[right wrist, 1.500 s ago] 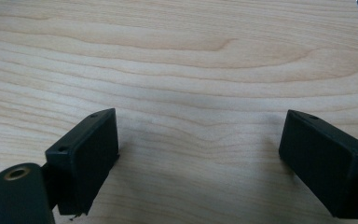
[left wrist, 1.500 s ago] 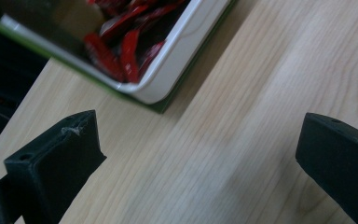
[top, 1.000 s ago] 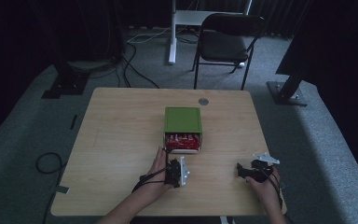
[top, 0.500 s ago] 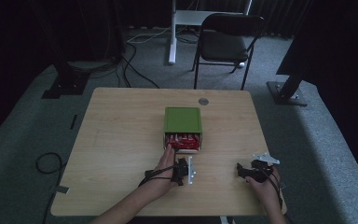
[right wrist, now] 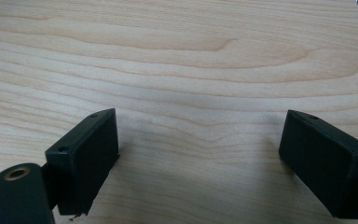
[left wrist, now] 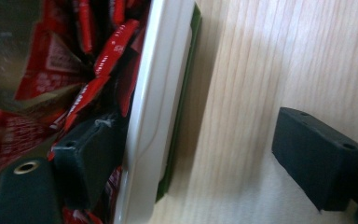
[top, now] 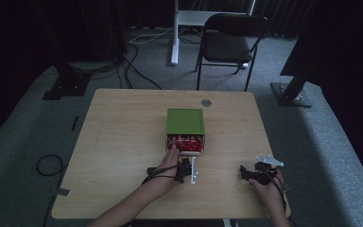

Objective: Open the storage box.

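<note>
Green box point(top: 185, 121) is lying mid-table, red packets point(left wrist: 51, 79) still inside. Left gripper point(top: 185, 166) has just been closing, one jaw among them, nothing pinched yet. Right gripper point(right wrist: 200, 158) is waiting wide, empty, right of the box.

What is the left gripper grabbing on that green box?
Nothing yet. The left gripper straddles the white front wall of the box, its fingers closing, one among red packets. The right gripper is empty.

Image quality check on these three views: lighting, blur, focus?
High view: dim, surroundings near black, table evenly lit. Left gripper view: red packets and white rim of the green box soft, close to the lens. Right gripper view: wood grain sharp, soft shadows under the jaws.
</note>
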`<state>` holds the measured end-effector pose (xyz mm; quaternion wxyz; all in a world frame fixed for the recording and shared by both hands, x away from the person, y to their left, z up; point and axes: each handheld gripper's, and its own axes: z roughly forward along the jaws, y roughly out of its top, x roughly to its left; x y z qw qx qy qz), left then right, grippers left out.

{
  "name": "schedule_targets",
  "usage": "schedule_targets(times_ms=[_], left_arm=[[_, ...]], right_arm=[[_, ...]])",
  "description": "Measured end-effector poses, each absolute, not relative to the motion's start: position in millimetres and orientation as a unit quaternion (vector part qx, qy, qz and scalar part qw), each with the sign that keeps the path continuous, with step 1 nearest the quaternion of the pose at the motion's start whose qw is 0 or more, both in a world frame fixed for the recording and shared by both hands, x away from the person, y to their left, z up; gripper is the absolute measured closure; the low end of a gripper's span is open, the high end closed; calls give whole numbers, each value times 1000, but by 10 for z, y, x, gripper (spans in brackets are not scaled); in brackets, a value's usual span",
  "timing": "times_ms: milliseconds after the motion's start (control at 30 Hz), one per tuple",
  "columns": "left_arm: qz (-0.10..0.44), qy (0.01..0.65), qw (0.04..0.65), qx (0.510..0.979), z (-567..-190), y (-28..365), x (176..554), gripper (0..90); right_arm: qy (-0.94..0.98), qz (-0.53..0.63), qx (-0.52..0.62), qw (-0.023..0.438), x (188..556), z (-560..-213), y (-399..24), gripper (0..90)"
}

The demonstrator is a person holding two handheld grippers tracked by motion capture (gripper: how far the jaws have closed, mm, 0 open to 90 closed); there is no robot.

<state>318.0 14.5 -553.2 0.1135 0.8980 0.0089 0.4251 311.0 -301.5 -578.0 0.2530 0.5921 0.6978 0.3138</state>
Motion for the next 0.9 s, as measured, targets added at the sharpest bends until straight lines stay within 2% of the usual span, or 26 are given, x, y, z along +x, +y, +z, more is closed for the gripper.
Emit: schedule_targets(times_ms=[100,200,300,400,567,767,900], left_arm=[[435,6,107,894,-5541,136,3183,254],[455,4,99,885,-5546,134,3183,363],[468,6,101,878,-5582,136,3188,400],[480,10,102,871,-5583,142,3203,486],[503,6,100,859,-5626,135,3208,547],[534,0,87,841,-5644,128,3211,688],[530,4,84,844,-5632,118,3226,705]], right_arm=[[698,314,592,253,3110,-5781,-3015,111],[698,314,592,253,3110,-5781,-3015,111],[698,314,592,253,3110,-5781,-3015,111],[698,314,592,253,3110,-5781,-3015,111],[698,314,592,253,3110,-5781,-3014,111],[698,314,592,253,3110,-5781,-3014,111],[698,314,592,253,3110,-5781,-3014,111]])
